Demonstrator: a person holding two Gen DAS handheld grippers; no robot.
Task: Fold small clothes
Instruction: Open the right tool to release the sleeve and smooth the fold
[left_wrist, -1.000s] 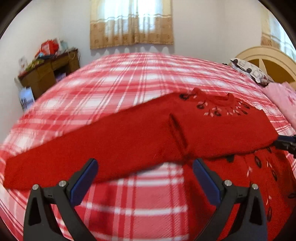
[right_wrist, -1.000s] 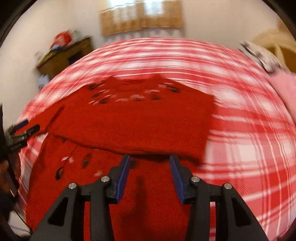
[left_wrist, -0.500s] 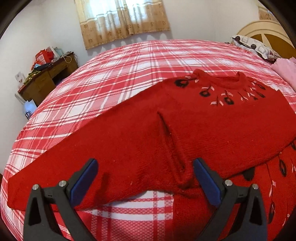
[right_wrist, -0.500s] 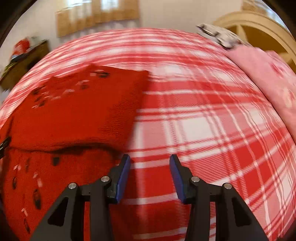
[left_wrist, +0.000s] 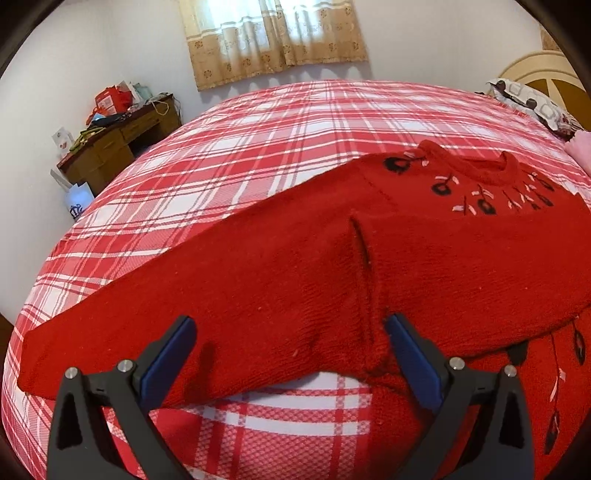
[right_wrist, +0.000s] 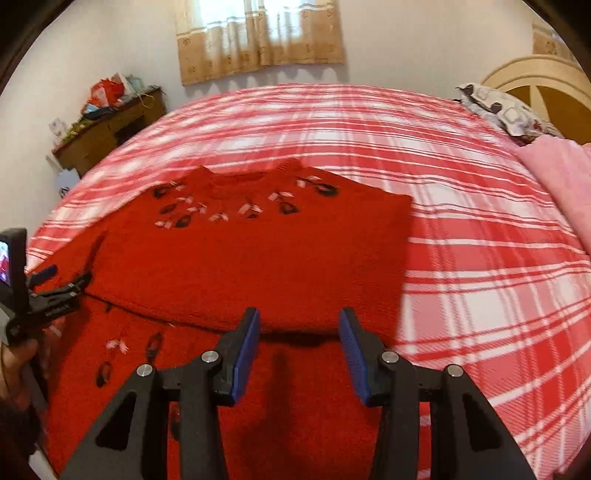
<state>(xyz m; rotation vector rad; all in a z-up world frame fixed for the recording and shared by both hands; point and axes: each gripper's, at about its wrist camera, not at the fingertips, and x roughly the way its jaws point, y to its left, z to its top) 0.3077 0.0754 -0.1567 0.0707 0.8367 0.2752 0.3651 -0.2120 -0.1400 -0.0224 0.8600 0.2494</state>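
The fold looks about half done, by my reading: the red sweater (right_wrist: 258, 258) lies on the plaid bed (right_wrist: 480, 277), and on the side toward the right tongs (right_wrist: 297, 354) its edge is already straight and tucked, with no sleeve sticking out there, while the hem part lies nearer, under and just ahead of those tongs, still spread flat. What seems left is the one long sleeve (left_wrist: 184, 314), which stretches out flat from the body and away past the left-hand arm of the left tongs (left_wrist: 291, 358), and after that a fold of the body over the hem. The left tongs stand wide open and grip nothing; their tips hover just over the sleeve near the armpit seam (left_wrist: 364, 280), one blue pad close beside that seam, though whether it touches the knit I cannot tell. The right tongs are partly open too, empty, poised over the lower body of the sweater with the folded edge just beyond their tips. The garment is a thick, fuzzy red knit with a round collar (left_wrist: 491, 168) and a ring of black and white leaf-like stitching below it, repeated near the hem; it lies fairly smooth, with one raised crease at the armpit. A pink blanket (right_wrist: 561, 184) sits well off beyond the right tongs.
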